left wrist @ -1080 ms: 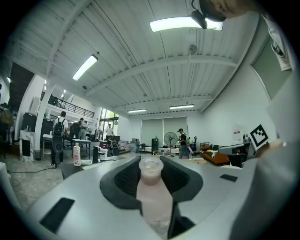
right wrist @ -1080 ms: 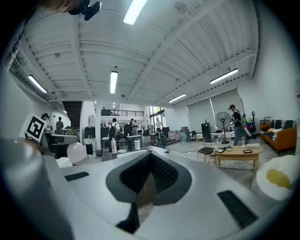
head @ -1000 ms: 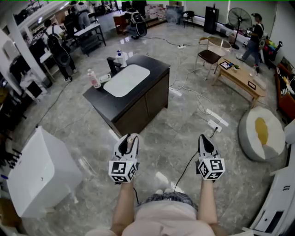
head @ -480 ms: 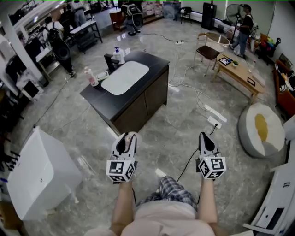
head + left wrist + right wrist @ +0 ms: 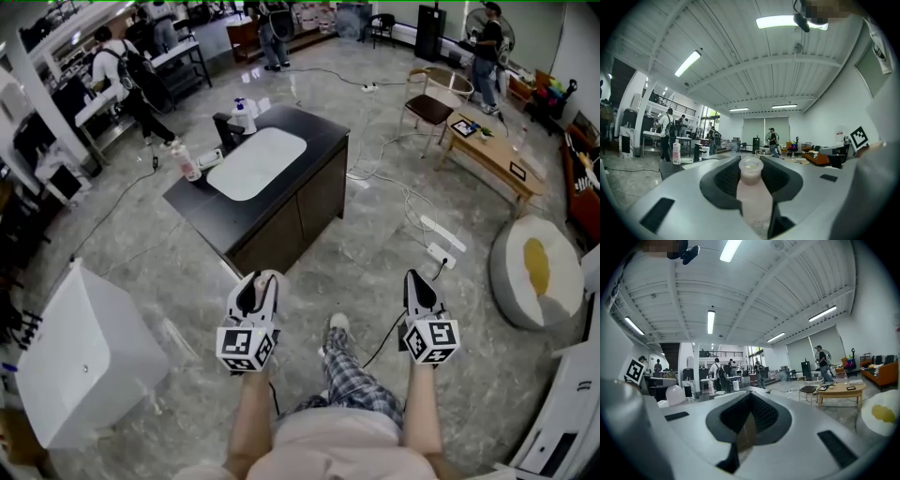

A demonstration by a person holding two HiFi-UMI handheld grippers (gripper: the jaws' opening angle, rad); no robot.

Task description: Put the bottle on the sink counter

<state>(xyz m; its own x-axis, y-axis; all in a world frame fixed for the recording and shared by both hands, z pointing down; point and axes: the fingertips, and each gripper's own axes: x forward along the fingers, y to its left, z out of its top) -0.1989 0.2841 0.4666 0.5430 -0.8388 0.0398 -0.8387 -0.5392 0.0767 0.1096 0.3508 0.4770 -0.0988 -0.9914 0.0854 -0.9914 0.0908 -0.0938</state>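
The left gripper [image 5: 751, 174] is clenched on a small pale-pink bottle [image 5: 752, 190], its ribbed pads pinching the body below the neck, so the wide mouth stands upright beyond the jaws. The right gripper [image 5: 748, 417] has its jaws pressed together with nothing between them. In the head view both are held level ahead of the person, well short of the counter.

The bottle looks like thin, smooth plastic: probably light, a little squashy and apt to slip. The grip is best kept low on the body, firm but not crushing. Whether the mouth is capped is hard to tell, so it should stay upright.

The sink counter [image 5: 309, 142] is a dark cabinet with a white basin [image 5: 258, 161] sunk into its top. The faucet [image 5: 228, 131], a pump dispenser [image 5: 245, 114] and a pink bottle [image 5: 189, 161] crowd the far-left side; the near dark margin is bare and seems the easiest landing spot, well back from the edge. The floor between is open, with a white box [image 5: 84, 352] to the left and a cable [image 5: 384, 339] trailing near the feet.
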